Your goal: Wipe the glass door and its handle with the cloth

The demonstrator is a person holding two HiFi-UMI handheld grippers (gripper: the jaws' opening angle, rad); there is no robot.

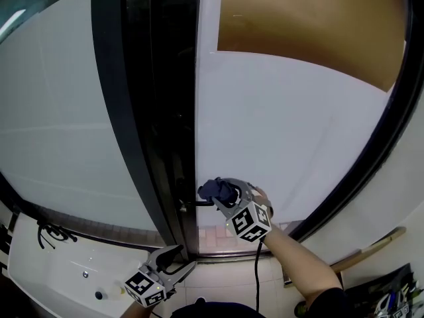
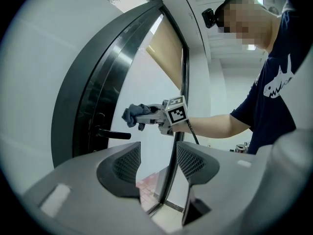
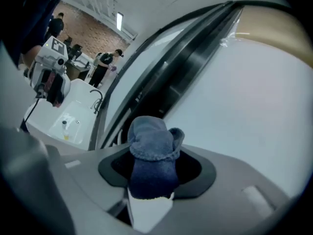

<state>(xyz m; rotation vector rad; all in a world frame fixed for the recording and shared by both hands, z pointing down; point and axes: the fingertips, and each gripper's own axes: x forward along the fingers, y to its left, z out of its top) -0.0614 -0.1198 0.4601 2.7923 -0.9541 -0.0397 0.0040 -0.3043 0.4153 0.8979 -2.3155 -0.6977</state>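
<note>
A frosted glass door in a black frame fills the head view. Its black lever handle juts from the frame's lock edge, also seen as the handle in the left gripper view. My right gripper is shut on a blue cloth, held just above the handle's outer end. The cloth bulges out between the right jaws, and the cloth shows over the lever. My left gripper hangs low by the door's bottom, open and empty, its jaws apart.
A white sink with a black tap stands at the lower left. A wooden pole leans at the lower right. A tan blind covers the door's top. A person's arm holds the right gripper.
</note>
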